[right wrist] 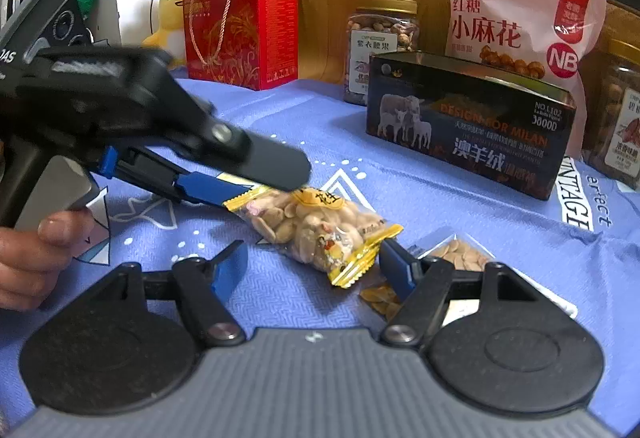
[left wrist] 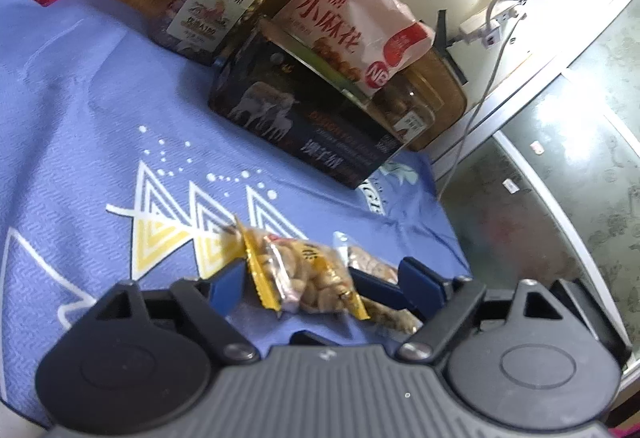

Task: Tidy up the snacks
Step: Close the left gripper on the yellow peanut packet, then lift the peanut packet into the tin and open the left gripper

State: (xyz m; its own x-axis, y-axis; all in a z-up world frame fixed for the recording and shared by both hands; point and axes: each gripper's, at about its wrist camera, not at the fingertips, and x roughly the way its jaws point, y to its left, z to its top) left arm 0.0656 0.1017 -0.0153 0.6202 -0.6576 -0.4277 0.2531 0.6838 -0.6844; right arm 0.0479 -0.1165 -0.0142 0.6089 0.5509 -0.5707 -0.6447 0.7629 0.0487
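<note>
left wrist: low, close, facing right | right wrist: facing backboard | shared: peanut packet [left wrist: 304,278] [right wrist: 316,230]

dark box [right wrist: 468,126] reads "design for milan", "澳羊绒"; pink bag [right wrist: 520,18] "红糖 小麻花", "nb"; cloth [right wrist: 576,206] "vintage".

Both grippers [left wrist: 320,280] [right wrist: 314,262] wide apart

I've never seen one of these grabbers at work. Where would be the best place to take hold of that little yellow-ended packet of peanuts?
Probably by a flat crimped yellow end, not the bulging middle. The peanut packet lies flat on the blue cloth, its near end pointing toward the right gripper, whose jaws stand open. Coming in low from that side, the fingers could pinch the thin seal.
</note>
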